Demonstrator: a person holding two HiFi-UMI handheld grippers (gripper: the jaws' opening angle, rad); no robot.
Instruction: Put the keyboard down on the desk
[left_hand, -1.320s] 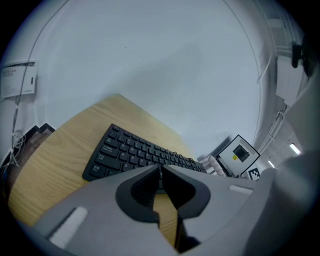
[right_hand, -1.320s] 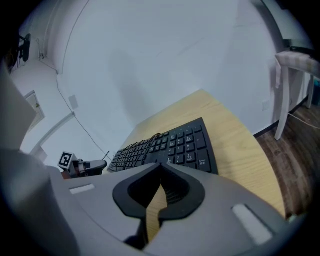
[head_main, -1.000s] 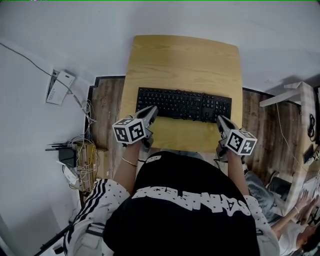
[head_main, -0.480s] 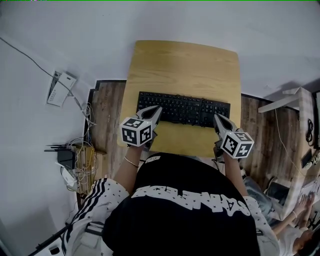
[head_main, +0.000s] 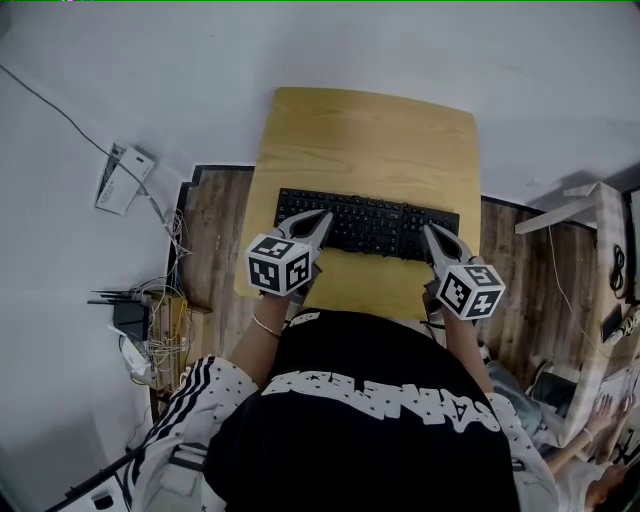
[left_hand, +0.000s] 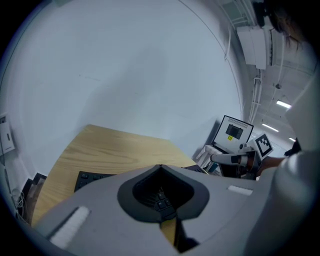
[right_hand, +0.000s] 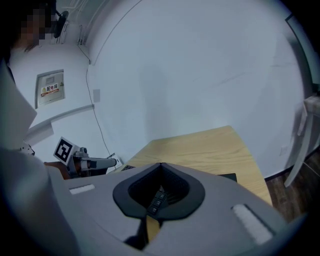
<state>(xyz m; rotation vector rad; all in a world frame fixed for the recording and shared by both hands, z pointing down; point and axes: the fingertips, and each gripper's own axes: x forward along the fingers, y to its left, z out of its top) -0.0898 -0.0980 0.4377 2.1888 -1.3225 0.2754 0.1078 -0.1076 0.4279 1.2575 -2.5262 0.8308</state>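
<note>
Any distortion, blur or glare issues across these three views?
Head view: sharp, evenly lit, no glare; keyboard crisp on the desk.
Left gripper view: strong fisheye, dark corners; the close-up left gripper looks slightly soft.
Right gripper view: same fisheye; mosaic patch top left.

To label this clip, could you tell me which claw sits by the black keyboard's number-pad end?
The right claw; the left claw sits at the letter-key end of the black keyboard.

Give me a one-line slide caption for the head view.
Left gripper and right gripper, both shut, at the near edge of the keyboard on the wooden desk.
</note>
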